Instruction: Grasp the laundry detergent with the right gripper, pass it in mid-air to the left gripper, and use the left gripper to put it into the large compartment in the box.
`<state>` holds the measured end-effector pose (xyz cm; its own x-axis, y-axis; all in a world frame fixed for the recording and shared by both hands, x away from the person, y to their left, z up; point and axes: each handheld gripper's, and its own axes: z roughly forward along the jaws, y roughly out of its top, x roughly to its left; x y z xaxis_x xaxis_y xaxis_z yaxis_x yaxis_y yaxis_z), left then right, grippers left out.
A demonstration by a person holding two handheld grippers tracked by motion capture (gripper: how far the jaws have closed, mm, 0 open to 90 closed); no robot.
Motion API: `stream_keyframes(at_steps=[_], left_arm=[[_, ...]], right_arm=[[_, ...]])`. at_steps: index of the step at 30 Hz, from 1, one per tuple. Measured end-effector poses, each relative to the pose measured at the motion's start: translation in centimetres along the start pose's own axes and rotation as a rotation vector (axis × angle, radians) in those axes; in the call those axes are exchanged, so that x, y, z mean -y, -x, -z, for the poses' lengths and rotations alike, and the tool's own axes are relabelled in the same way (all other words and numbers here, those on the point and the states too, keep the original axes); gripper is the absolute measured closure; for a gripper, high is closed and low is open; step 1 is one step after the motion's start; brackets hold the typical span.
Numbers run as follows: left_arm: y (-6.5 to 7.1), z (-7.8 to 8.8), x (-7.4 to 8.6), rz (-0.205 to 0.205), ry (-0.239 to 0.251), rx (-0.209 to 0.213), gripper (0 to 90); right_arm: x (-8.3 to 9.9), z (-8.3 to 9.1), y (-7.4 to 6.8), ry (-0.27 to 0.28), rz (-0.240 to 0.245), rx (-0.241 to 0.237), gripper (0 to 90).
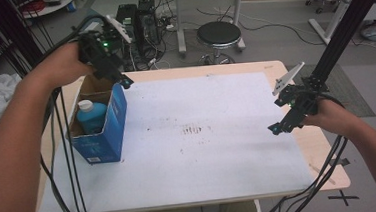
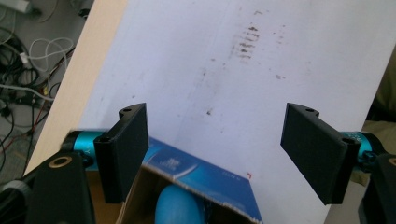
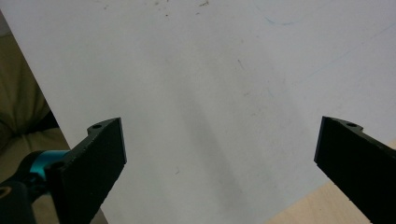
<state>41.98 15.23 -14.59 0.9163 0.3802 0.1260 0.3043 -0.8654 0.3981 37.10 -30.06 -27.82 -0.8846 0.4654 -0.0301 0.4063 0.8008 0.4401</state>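
Observation:
An open blue cardboard box stands at the table's left side with a blue bottle upright inside it. My left gripper hovers over the box's far rim, open, nothing between its jaws. In the left gripper view the box's rim and the bottle's blue top lie below the left gripper. My right gripper hangs above the table's right side, open and empty. In the right gripper view the right gripper looks down on the bare white sheet.
A white sheet with dark smudges covers most of the wooden table. Beyond the far edge stand a black stool and computer towers with tangled cables. A black frame post rises at the right.

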Motion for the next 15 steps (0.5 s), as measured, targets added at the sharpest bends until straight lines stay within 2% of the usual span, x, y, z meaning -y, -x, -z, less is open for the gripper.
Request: stream_keyframes(at_steps=[8,13,15], left_arm=[[1.4,-3.7,-4.3,-0.121,-0.024,0.081,23.6],[2.2,-5.9,-6.7,-0.163,-0.033,0.115,23.6],[2.4,-6.6,-7.5,-0.175,-0.046,0.112,22.7]], right_arm=[[-0.3,0.0,-0.2,0.005,0.003,0.002,1.1],[-0.4,-0.1,-0.4,0.006,0.005,0.003,1.1],[-0.4,-0.1,-0.5,0.009,0.008,0.003,1.1]])
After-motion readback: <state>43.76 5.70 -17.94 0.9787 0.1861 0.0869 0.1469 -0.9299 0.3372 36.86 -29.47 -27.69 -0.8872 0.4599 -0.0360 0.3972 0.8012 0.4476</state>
